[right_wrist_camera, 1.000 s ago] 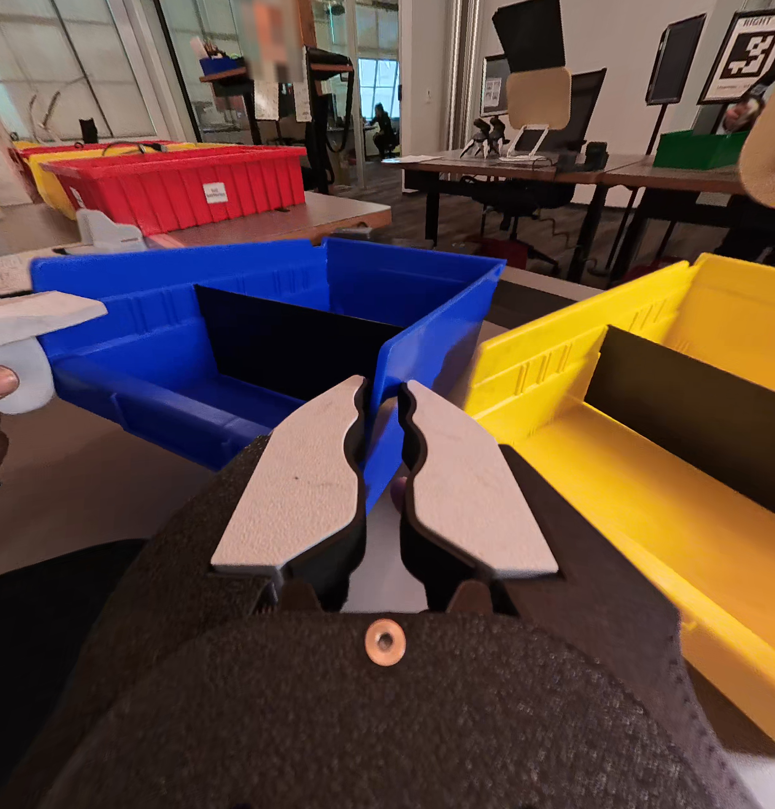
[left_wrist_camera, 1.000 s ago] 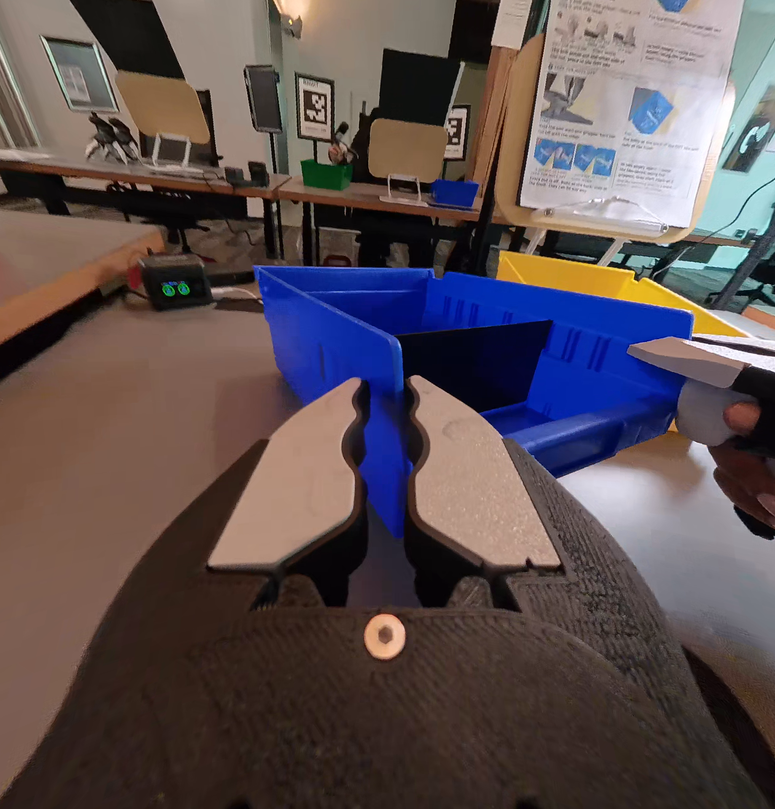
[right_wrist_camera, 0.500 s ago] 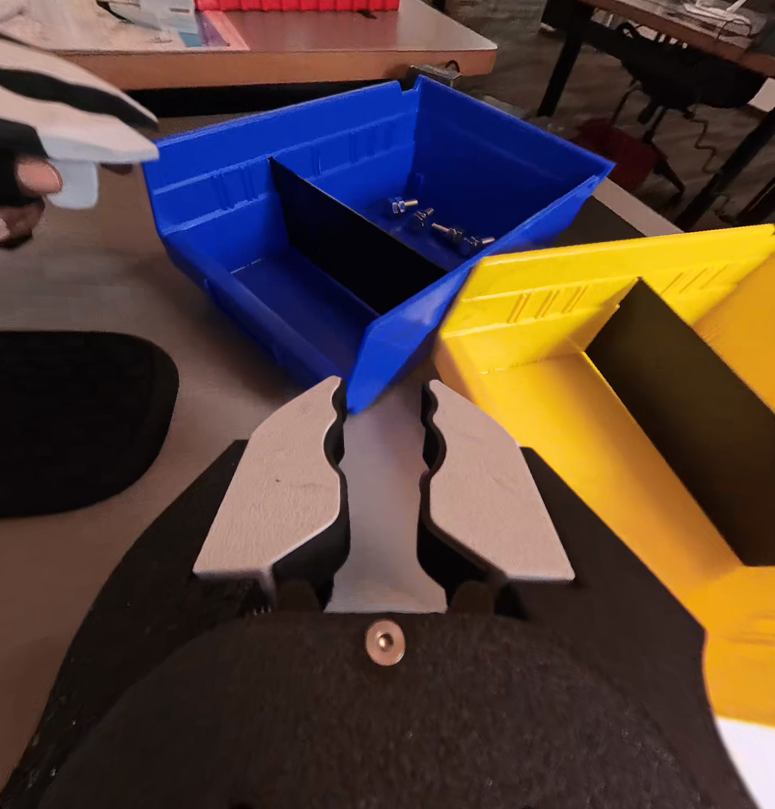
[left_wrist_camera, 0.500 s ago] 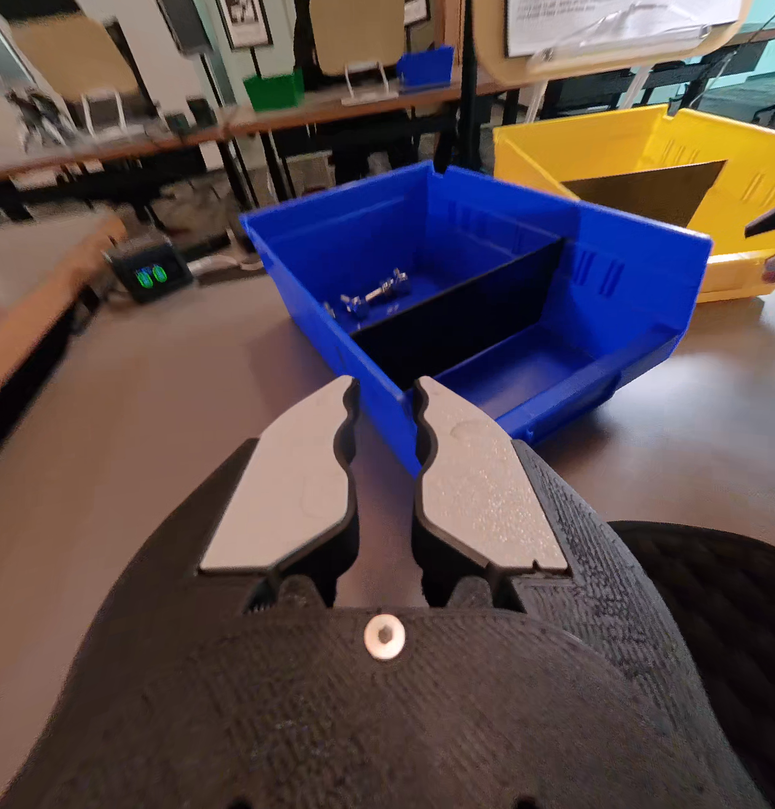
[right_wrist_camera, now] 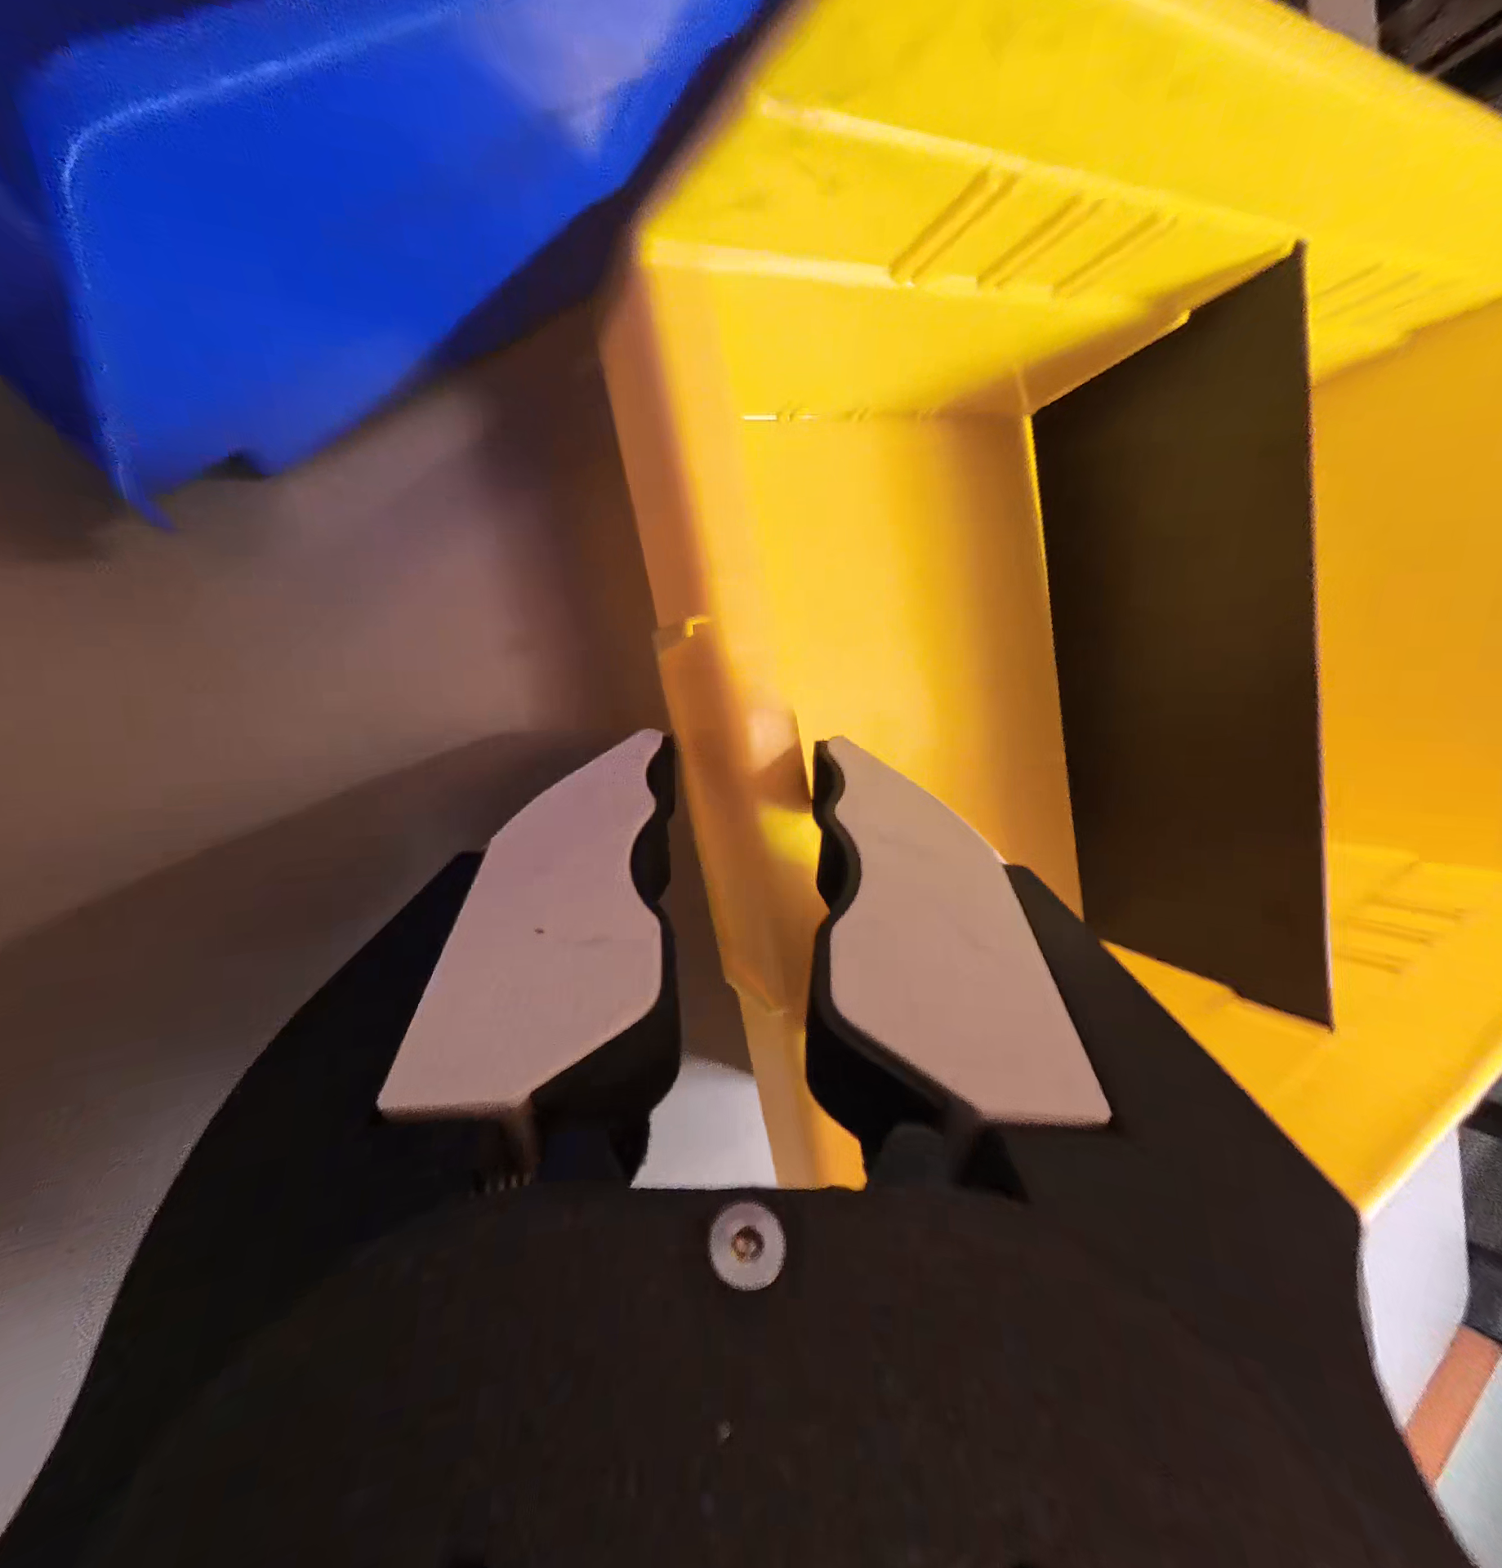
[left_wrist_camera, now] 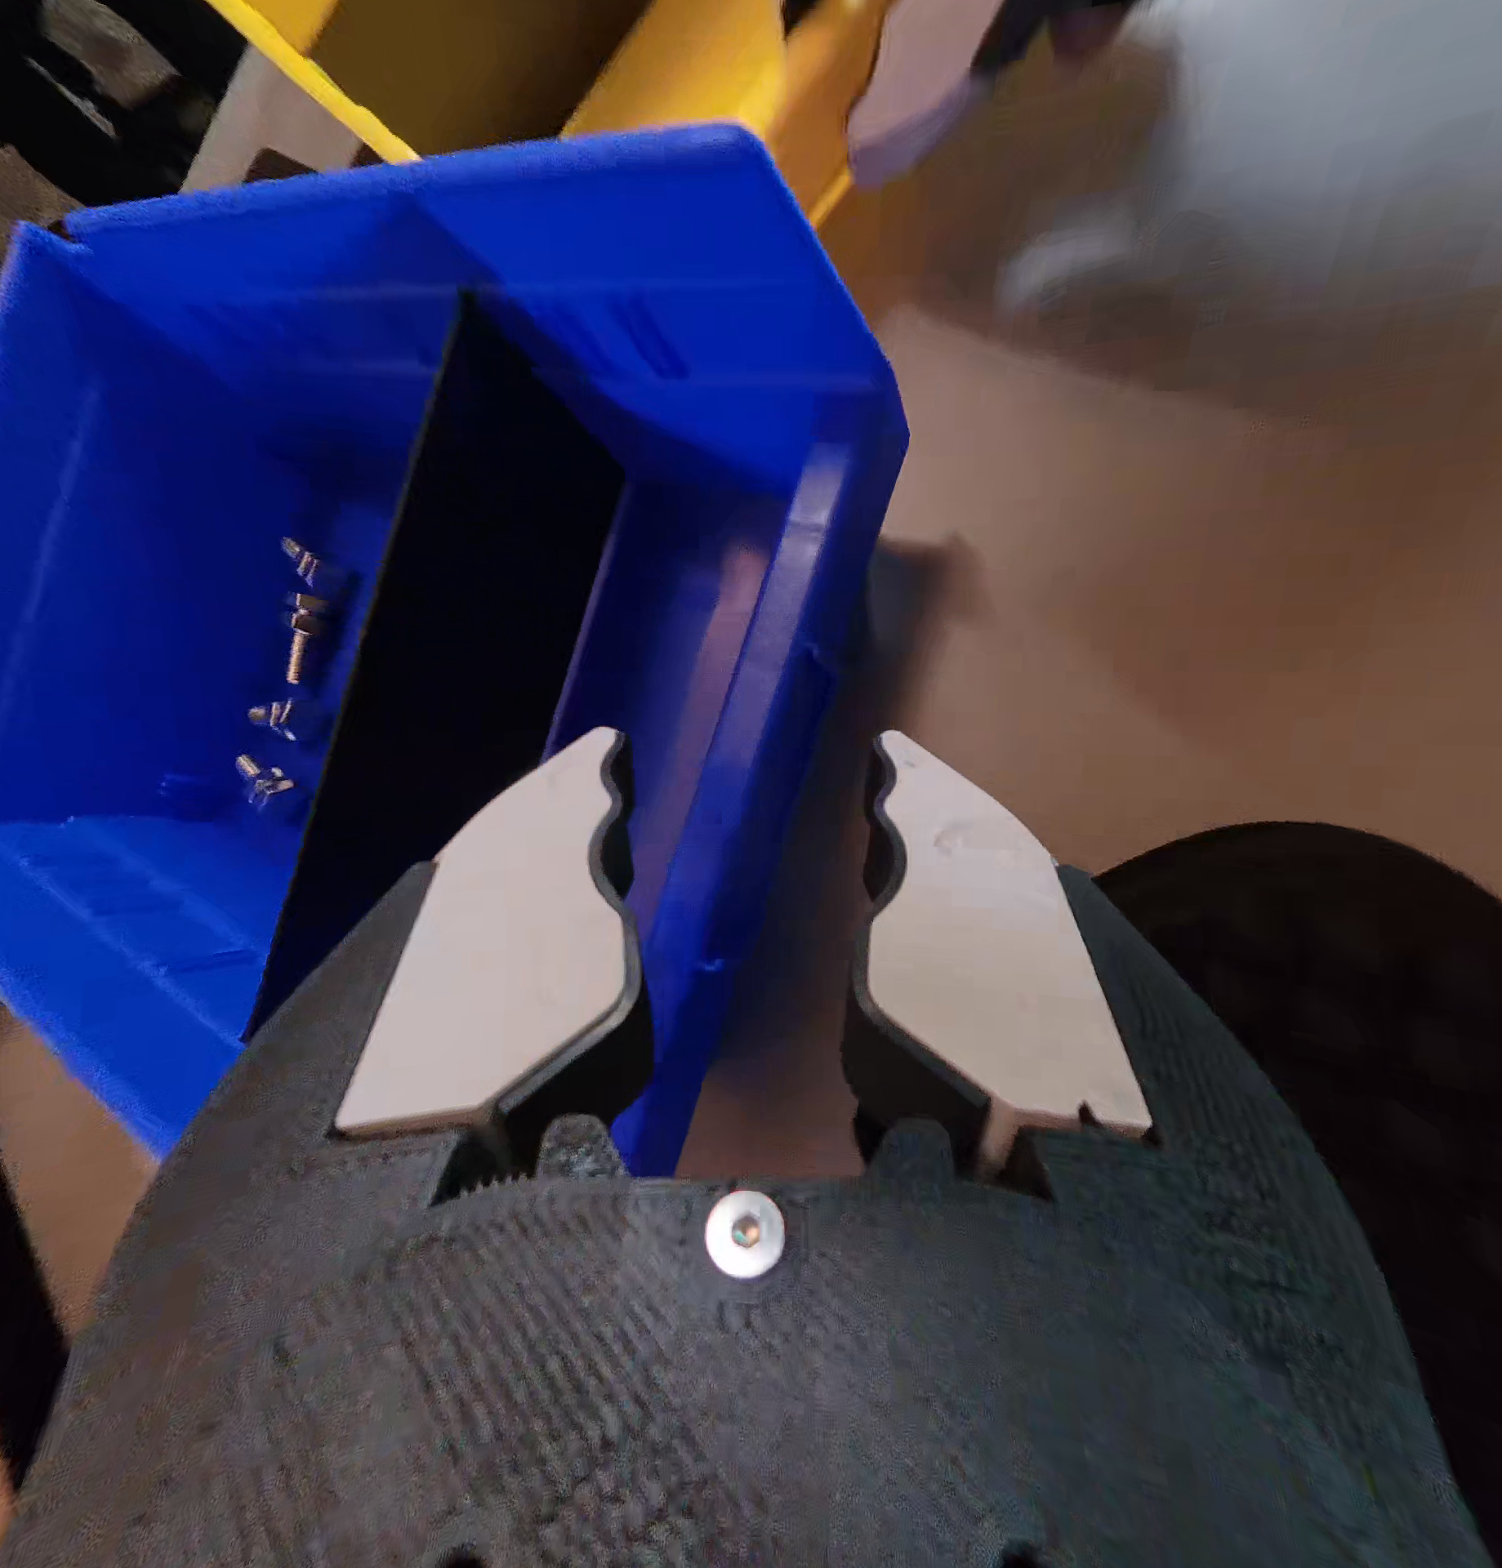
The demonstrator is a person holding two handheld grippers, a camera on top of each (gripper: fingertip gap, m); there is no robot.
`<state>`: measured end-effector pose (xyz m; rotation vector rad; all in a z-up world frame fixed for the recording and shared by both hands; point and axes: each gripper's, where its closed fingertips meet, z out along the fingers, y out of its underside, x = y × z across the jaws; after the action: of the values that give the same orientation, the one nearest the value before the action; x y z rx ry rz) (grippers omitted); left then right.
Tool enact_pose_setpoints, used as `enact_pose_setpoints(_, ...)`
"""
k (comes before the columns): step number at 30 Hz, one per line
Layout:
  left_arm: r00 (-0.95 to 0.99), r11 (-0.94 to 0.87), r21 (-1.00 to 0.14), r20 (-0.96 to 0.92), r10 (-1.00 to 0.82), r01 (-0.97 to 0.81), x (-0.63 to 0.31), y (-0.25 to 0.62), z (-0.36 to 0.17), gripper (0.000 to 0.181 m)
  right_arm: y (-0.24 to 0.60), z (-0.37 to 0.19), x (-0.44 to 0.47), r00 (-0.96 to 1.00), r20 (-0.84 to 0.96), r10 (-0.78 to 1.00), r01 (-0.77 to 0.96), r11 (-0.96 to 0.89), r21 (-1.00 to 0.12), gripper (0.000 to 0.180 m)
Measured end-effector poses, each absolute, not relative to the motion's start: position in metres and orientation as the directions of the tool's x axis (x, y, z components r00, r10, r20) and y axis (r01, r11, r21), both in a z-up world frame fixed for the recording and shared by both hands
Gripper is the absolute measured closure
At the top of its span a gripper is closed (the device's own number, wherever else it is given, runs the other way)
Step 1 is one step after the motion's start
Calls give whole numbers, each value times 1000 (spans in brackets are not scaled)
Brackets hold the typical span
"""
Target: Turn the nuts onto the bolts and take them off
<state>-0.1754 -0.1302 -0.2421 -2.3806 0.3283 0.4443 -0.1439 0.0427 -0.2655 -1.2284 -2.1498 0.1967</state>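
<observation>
Several small metal bolts with nuts point(left_wrist_camera: 293, 653) lie in the far compartment of the blue bin point(left_wrist_camera: 179, 526), behind its black divider point(left_wrist_camera: 476, 645). My left gripper point(left_wrist_camera: 747, 764) is open and empty, looking down over the bin's near right rim. My right gripper point(right_wrist_camera: 740, 751) is open and empty, above the left wall of the yellow bin point(right_wrist_camera: 883, 543). No nut or bolt shows in the right wrist view. The other gripper shows as a blurred grey shape point(left_wrist_camera: 925, 110) at the top right of the left wrist view.
The yellow bin has a black divider point(right_wrist_camera: 1188, 645) and sits right of the blue bin point(right_wrist_camera: 306, 238) on the brown table point(left_wrist_camera: 1197, 636). A black mat point(left_wrist_camera: 1341, 1018) lies on the table near my left gripper. The table's right edge point(right_wrist_camera: 1409, 1256) is close to the yellow bin.
Both grippers have risen and tipped down to look into the bins. Both have opened wider. The left one moved over the blue bin, the right one over the yellow bin.
</observation>
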Motion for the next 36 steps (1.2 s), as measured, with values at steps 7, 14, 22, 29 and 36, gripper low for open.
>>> enact_pose_setpoints(7,875,-791,-443,-426,-229,-422,-179,-121,-265,130,60,-264,-88,-335,413,847,731,510,-454,147)
enact_pose_setpoints(14,859,-803,-384,-427,-283,-455,-182,-115,-278,147,88,-262,-4,-278,435,856,746,478,-464,146)
enact_pose_setpoints(22,864,-778,-412,-388,-320,-473,-177,-99,-280,152,159,-263,51,-169,475,863,801,401,-445,147)
enact_pose_setpoints(29,866,-784,-408,-388,-315,-468,-194,-80,-279,152,225,-264,60,-201,480,854,827,411,-385,149)
enact_pose_setpoints(36,861,-778,-411,-403,-311,-474,-220,-54,-279,152,260,-257,59,-126,451,884,859,324,-397,143)
